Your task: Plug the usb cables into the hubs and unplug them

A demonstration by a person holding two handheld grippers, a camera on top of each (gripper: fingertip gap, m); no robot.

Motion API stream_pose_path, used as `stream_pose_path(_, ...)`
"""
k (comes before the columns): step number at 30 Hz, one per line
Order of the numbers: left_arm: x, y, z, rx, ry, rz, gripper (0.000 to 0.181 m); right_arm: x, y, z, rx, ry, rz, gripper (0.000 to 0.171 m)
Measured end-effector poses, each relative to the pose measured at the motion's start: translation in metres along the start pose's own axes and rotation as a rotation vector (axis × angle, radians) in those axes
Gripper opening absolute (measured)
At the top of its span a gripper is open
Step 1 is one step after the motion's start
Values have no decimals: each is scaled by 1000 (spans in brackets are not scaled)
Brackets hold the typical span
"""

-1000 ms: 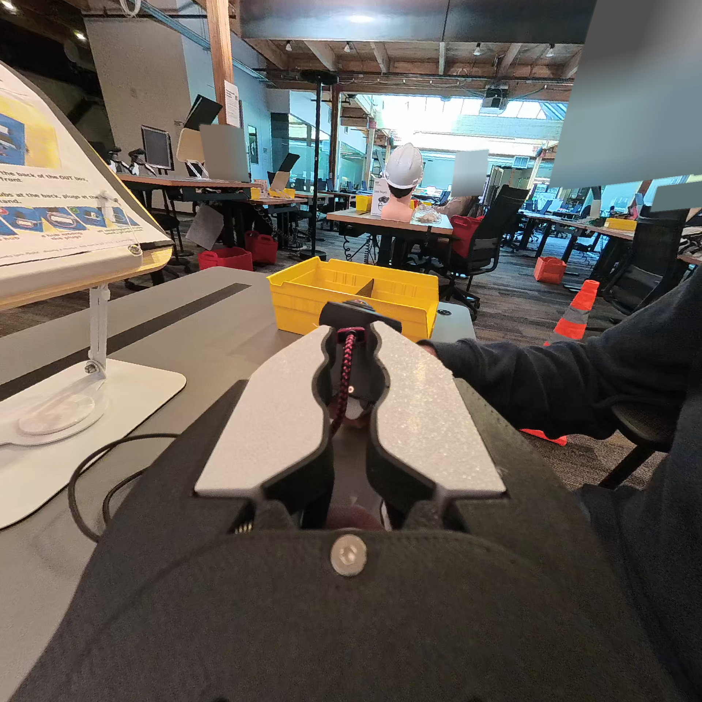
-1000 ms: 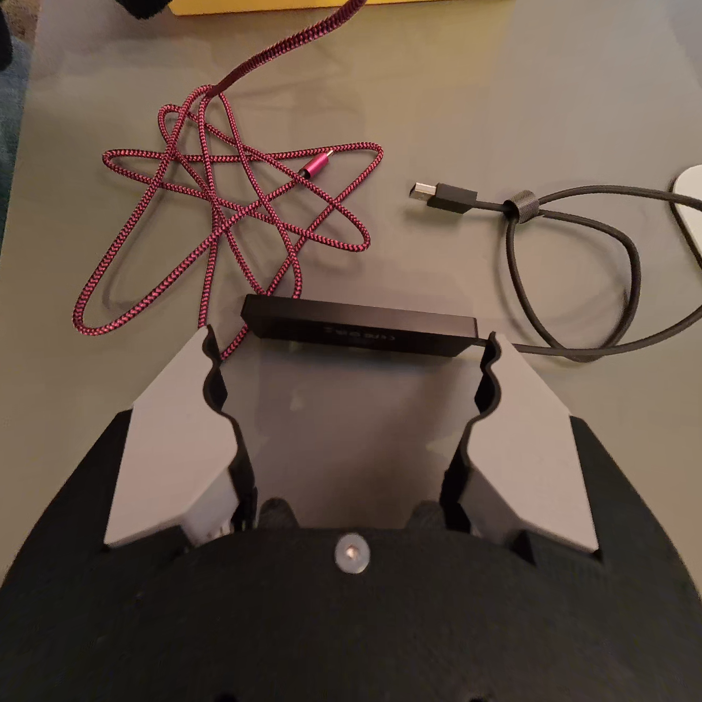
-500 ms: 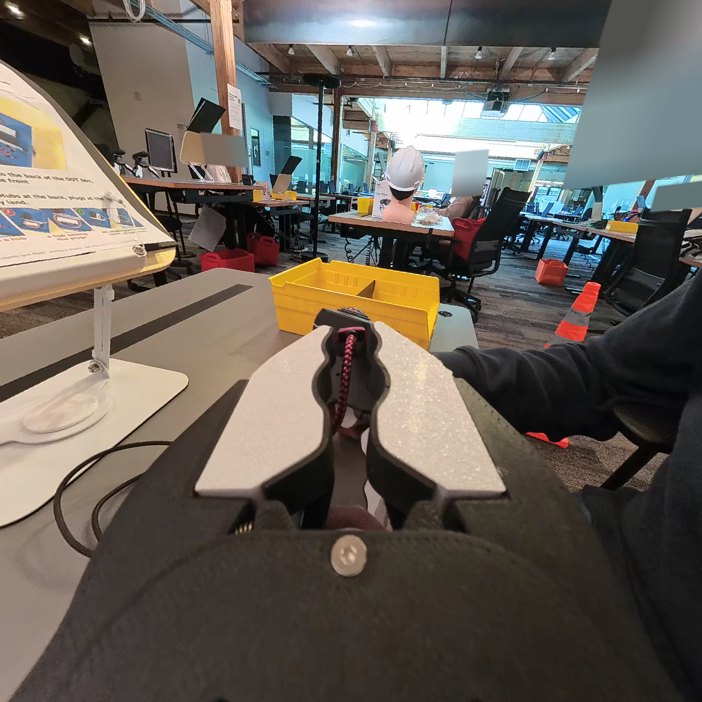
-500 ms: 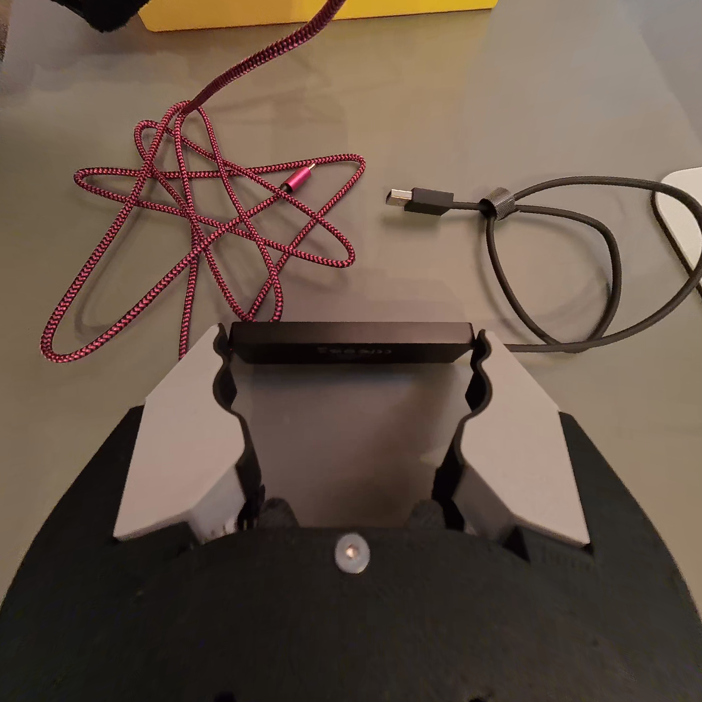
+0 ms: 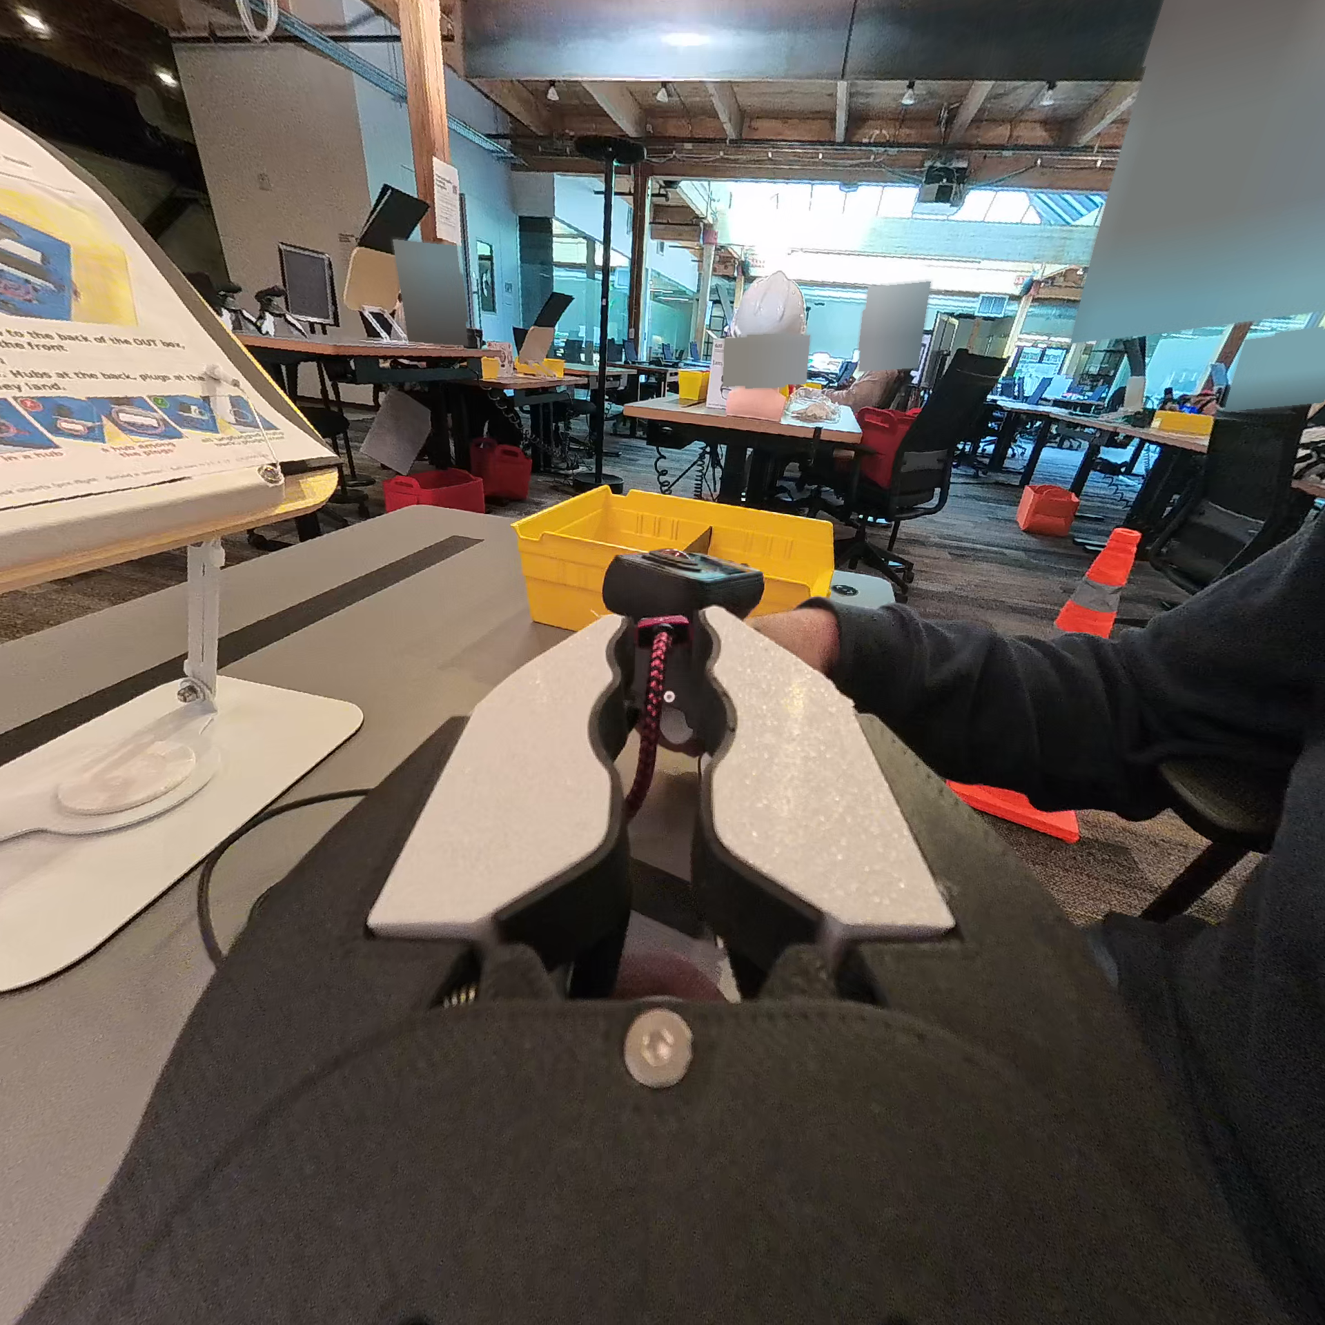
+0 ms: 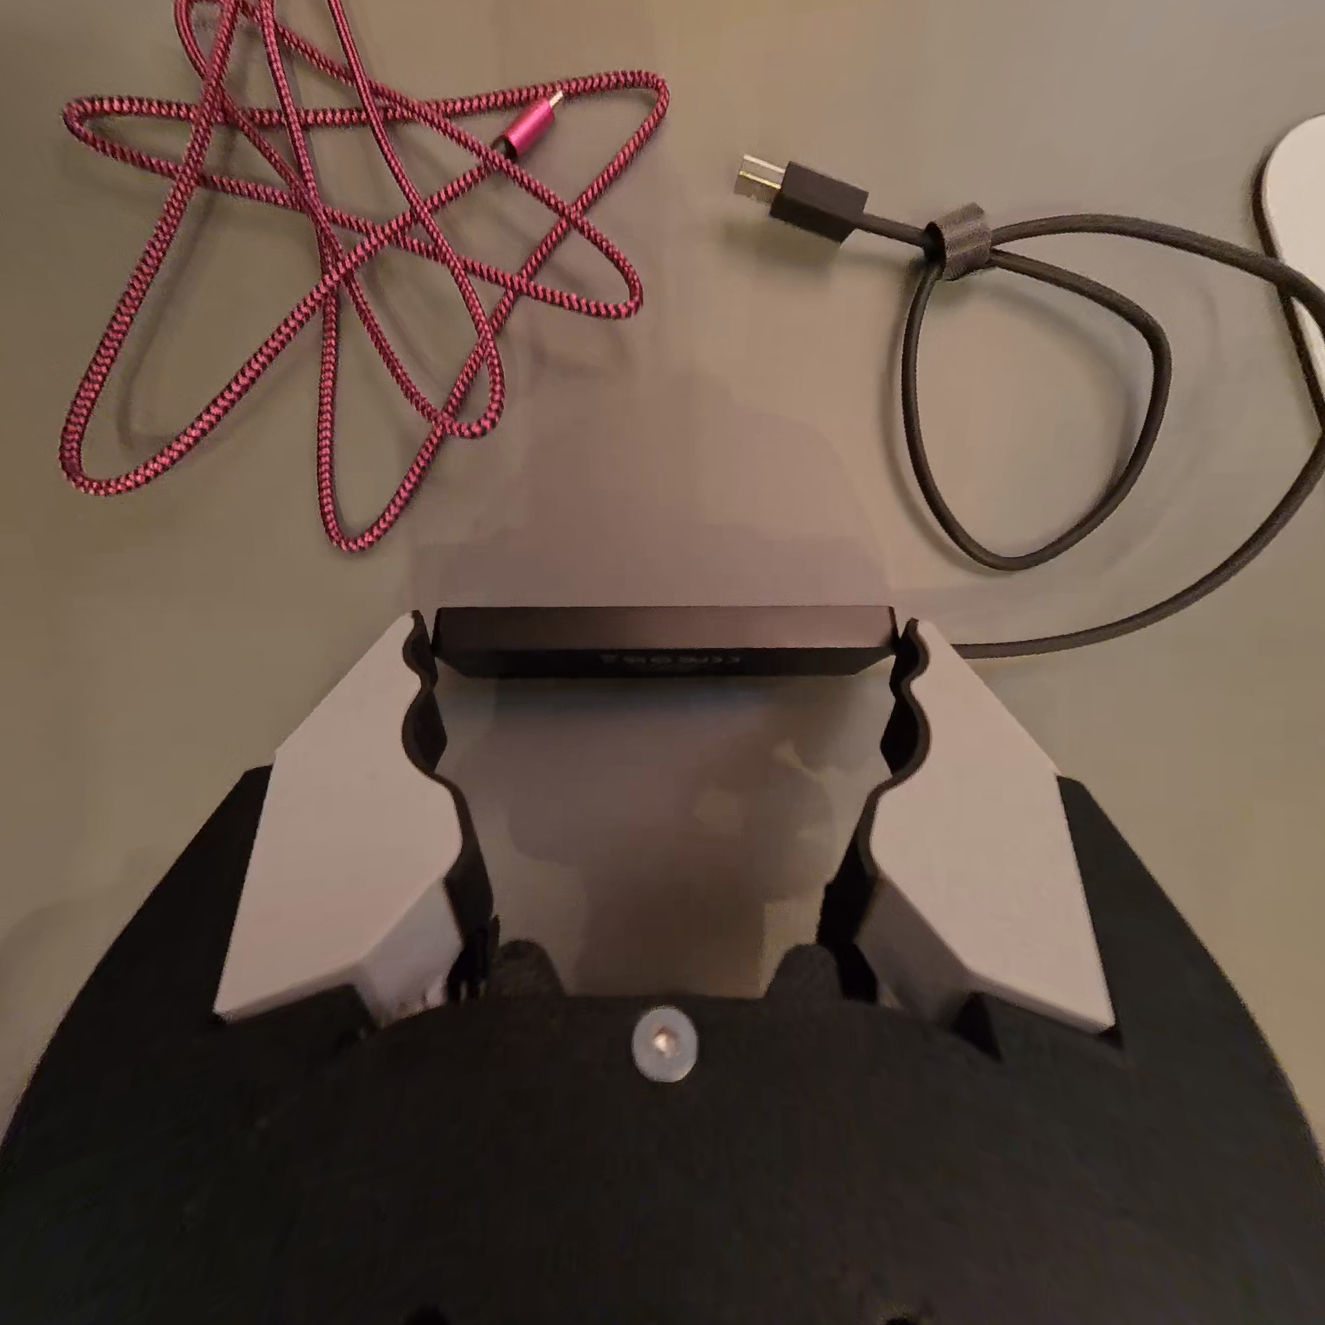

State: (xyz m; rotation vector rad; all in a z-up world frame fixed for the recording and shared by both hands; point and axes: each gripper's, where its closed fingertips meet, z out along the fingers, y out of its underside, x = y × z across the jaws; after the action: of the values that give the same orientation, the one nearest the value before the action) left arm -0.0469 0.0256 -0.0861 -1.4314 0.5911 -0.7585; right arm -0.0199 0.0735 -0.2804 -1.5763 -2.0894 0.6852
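My left gripper (image 5: pixel 663 634) is shut on the magenta plug (image 5: pixel 664 625) of the red braided cable (image 5: pixel 649 724), held above the grey table (image 5: pixel 401 631). The cable hangs down between the fingers. In the right wrist view the rest of this cable lies in a loose coil (image 6: pixel 344 251) with its other magenta plug (image 6: pixel 527 133) on top. My right gripper (image 6: pixel 663 638) is spread wide and shut on the two ends of a black hub (image 6: pixel 663 645). The hub's own black cable (image 6: pixel 1039 444) loops to the right and ends in a USB plug (image 6: pixel 803 190).
A yellow bin (image 5: pixel 674 545) stands at the table's far edge. A white stand (image 5: pixel 143 774) with an instruction sheet is on the left, and its base (image 6: pixel 1298 186) shows at the right edge of the right wrist view. A person's dark sleeve (image 5: pixel 1039 703) reaches in from the right. My hands' fingertips stand some 20 centimeters from each other.
The right gripper's fingers have closed onto the hub's ends and drawn it back, away from the red coil. The left gripper keeps its hold on the plug and has barely moved.
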Motion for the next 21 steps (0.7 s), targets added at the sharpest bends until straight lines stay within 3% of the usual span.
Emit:
stream_pose_path(7,1,2,2,-8,3,4,14,-1,12,-11,-117,9,-54,128)
stream_pose_path(12,2,1,2,-5,4,5,15,-5,-4,-15,-135,-5,-112,124)
stream_pose_path(21,2,0,-1,-1,4,5,15,0,23,-19,-285,-25,-111,119)
